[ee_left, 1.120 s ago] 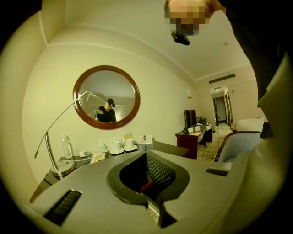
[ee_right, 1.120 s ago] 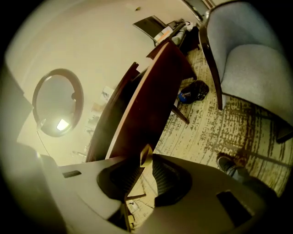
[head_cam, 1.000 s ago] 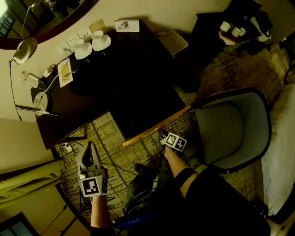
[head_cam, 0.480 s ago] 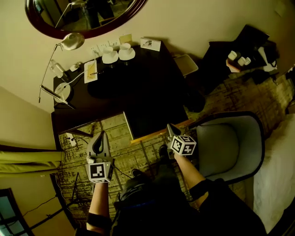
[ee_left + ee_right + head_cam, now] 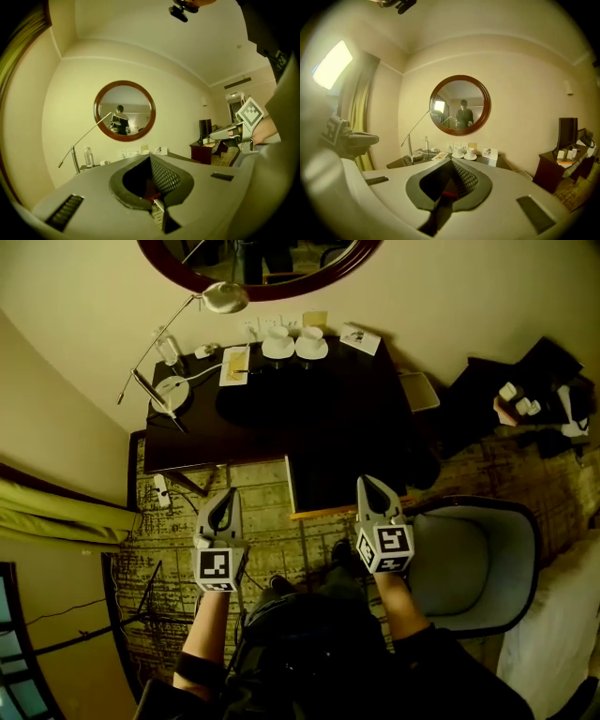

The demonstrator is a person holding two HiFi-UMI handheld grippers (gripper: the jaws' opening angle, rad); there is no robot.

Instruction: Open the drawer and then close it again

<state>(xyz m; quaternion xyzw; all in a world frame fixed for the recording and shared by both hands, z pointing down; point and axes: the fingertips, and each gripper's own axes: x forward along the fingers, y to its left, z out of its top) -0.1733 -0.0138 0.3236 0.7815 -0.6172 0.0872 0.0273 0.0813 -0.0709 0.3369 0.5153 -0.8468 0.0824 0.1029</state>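
The dark desk (image 5: 281, 418) stands against the wall ahead. A dark block with a light wooden front edge (image 5: 342, 511) juts from it toward me, and no drawer front shows from above. My left gripper (image 5: 222, 498) is held over the carpet left of that block, jaws shut and empty. My right gripper (image 5: 370, 484) hovers just above the wooden edge, also shut with nothing between its jaws. In the left gripper view, its closed jaws (image 5: 149, 157) point at the wall mirror, with the right gripper (image 5: 225, 133) at the side. In the right gripper view, the shut tips (image 5: 451, 161) aim at the desk.
A grey armchair (image 5: 469, 559) stands close on my right. On the desk are a lamp (image 5: 225, 298), two cups on saucers (image 5: 278, 343) and papers. A round mirror (image 5: 262, 259) hangs above. A dark side table (image 5: 525, 399) stands at the far right and a power strip (image 5: 159, 488) lies at the left.
My right gripper has risen from low beside the wooden edge and rolled upright. The left gripper has risen a little. The head view has tilted up toward the wall.
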